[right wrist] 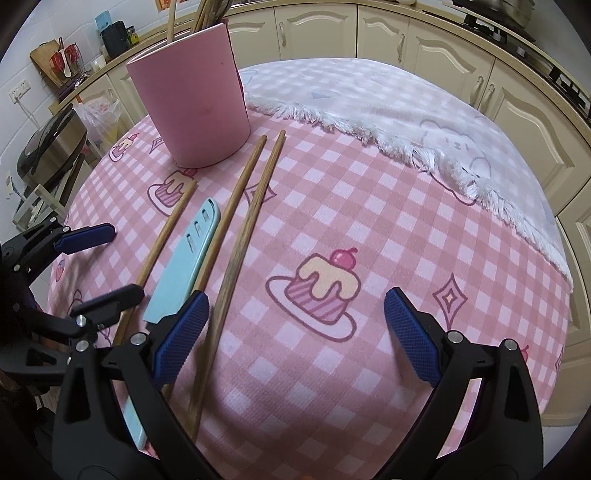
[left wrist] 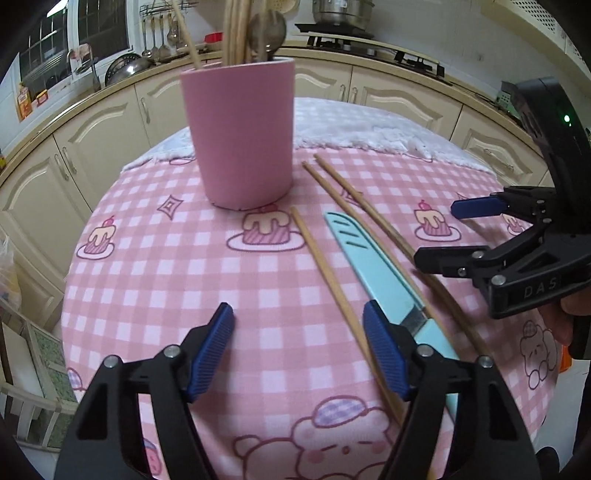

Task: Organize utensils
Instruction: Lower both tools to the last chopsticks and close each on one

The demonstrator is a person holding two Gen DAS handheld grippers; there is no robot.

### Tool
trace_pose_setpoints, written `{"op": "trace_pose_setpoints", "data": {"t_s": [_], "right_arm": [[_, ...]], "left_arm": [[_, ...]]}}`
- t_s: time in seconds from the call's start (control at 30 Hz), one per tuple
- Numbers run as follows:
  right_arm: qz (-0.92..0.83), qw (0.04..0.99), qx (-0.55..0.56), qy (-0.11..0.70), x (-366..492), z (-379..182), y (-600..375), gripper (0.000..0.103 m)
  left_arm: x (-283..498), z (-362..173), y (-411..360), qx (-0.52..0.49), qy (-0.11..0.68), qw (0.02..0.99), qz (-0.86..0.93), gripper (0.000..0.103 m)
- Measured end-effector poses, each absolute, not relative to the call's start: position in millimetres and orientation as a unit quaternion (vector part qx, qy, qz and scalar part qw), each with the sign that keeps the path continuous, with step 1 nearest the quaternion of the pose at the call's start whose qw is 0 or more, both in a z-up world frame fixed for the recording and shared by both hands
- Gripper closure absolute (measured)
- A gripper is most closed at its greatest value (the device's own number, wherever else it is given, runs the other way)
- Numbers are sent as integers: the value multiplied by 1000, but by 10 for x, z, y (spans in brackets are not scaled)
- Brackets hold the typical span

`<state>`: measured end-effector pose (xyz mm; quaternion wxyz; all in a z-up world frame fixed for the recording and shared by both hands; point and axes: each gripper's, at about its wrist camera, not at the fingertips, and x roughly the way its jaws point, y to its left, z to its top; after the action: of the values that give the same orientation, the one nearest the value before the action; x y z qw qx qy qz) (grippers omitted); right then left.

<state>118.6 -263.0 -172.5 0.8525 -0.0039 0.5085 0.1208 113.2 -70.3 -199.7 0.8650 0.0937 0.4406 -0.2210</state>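
A pink cup stands at the back of the table with chopsticks and a spoon in it. On the cloth lie a light blue knife and three wooden chopsticks, one left of the knife and two right of it. My left gripper hovers open, its right pad beside the single chopstick. My right gripper is open over the outer chopstick, which runs just inside its left pad.
The round table wears a pink checked cloth with a white fringed blanket over its far side. Cream kitchen cabinets and a stove ring the table. A rice cooker sits at the left.
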Motion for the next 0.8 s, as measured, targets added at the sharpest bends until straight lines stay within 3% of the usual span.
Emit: {"op": "trace_pose_setpoints", "data": {"t_s": [0.13, 0.2, 0.27, 0.33, 0.43, 0.6, 0.7, 0.8], "right_arm": [[110, 850, -17, 515, 1264, -1740, -2550, 10], [101, 847, -28, 522, 1318, -1740, -2499, 16], [93, 843, -32, 528, 1374, -1729, -2477, 23], [87, 840, -31, 535, 1434, -1709, -2468, 38], [81, 833, -26, 546, 1559, -1672, -2435, 53], [85, 823, -39, 561, 1768, -1668, -2300, 57], [101, 823, -49, 557, 1820, -1647, -2251, 93], [118, 826, -41, 549, 1768, -1642, -2273, 97]], "left_arm": [[1170, -2024, -810, 123, 441, 862, -218, 32], [1224, -2022, -866, 135, 445, 858, -218, 34], [1291, -1991, -882, 136, 454, 852, -220, 54], [1359, -1967, -932, 147, 463, 845, -224, 68], [1394, -1947, -1013, 167, 473, 831, -242, 89], [1505, -1937, -1062, 173, 486, 816, -259, 92], [1541, -1929, -1043, 166, 484, 819, -261, 99], [1515, -1897, -964, 156, 474, 825, -263, 99]]}}
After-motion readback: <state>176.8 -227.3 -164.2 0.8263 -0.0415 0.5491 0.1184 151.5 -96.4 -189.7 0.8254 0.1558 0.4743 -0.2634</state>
